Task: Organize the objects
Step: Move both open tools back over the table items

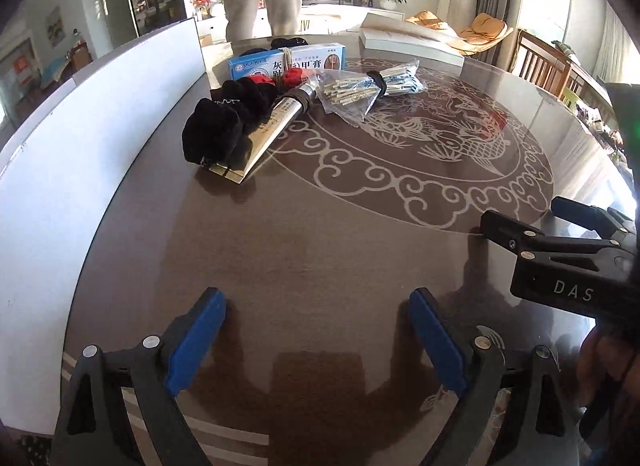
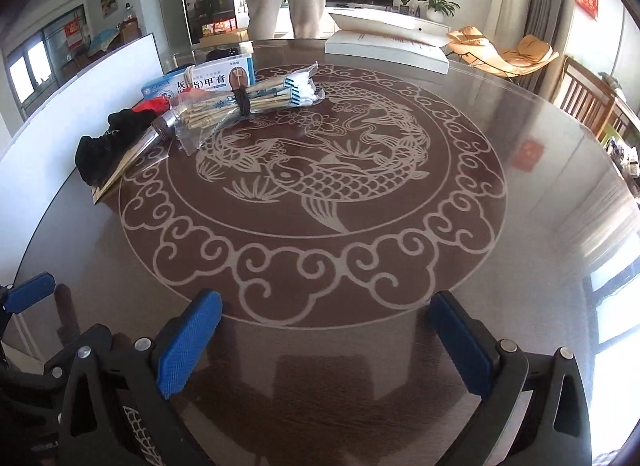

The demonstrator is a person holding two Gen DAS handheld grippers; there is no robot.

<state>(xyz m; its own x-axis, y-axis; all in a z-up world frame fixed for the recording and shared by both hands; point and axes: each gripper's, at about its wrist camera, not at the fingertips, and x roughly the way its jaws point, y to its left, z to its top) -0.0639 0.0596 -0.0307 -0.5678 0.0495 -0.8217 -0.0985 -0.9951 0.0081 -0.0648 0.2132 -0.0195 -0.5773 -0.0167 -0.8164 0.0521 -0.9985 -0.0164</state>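
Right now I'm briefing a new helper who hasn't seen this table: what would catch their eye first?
First the pale fish medallion inlaid in the middle of the round dark table. Then the clutter at its far left edge: a black cloth, a silver tube, a blue box and a bagged bundle of sticks. Near the camera, both grippers, left and right, are open and empty.
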